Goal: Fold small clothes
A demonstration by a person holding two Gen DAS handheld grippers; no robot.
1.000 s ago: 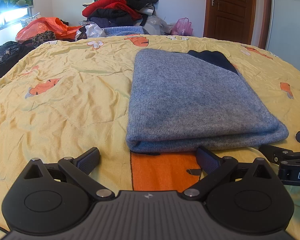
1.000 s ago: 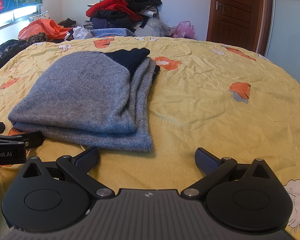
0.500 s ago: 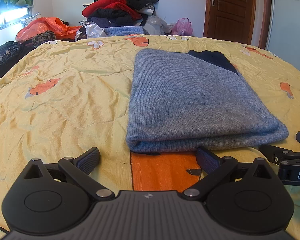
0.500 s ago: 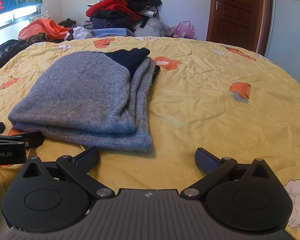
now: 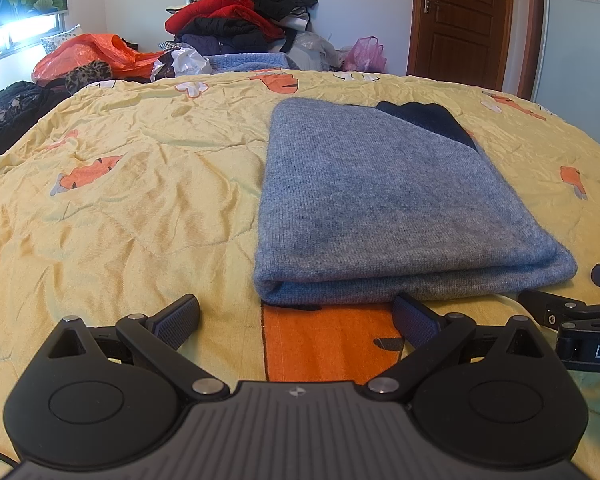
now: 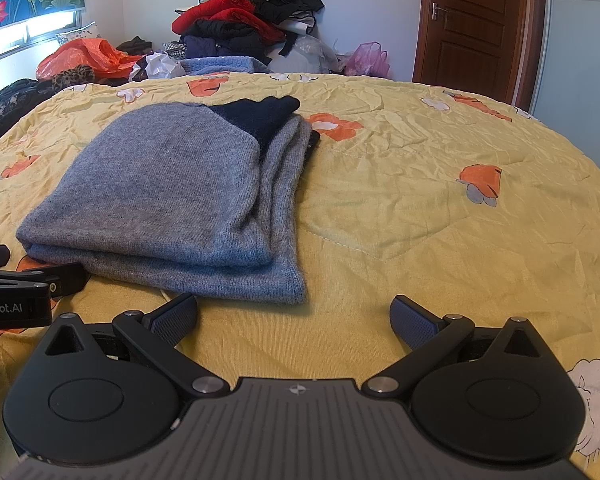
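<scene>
A grey knit garment (image 5: 380, 200) lies folded on the yellow bedspread (image 5: 140, 200), with a dark navy part (image 5: 424, 120) showing at its far end. In the right wrist view the garment (image 6: 172, 196) lies ahead to the left, its layered edges facing right. My left gripper (image 5: 296, 316) is open and empty, just short of the garment's near folded edge. My right gripper (image 6: 294, 316) is open and empty, low over the bedspread (image 6: 420, 220) by the garment's near right corner. The right gripper also shows at the right edge of the left wrist view (image 5: 572, 312), and the left gripper at the left edge of the right wrist view (image 6: 28, 280).
A pile of red, black and purple clothes (image 5: 240, 20) stands beyond the far edge of the bed, with an orange plastic bag (image 5: 88, 56) to the left and a pink bag (image 5: 366, 54) by the brown door (image 5: 464, 20). Dark clothes (image 5: 8, 108) lie at the left.
</scene>
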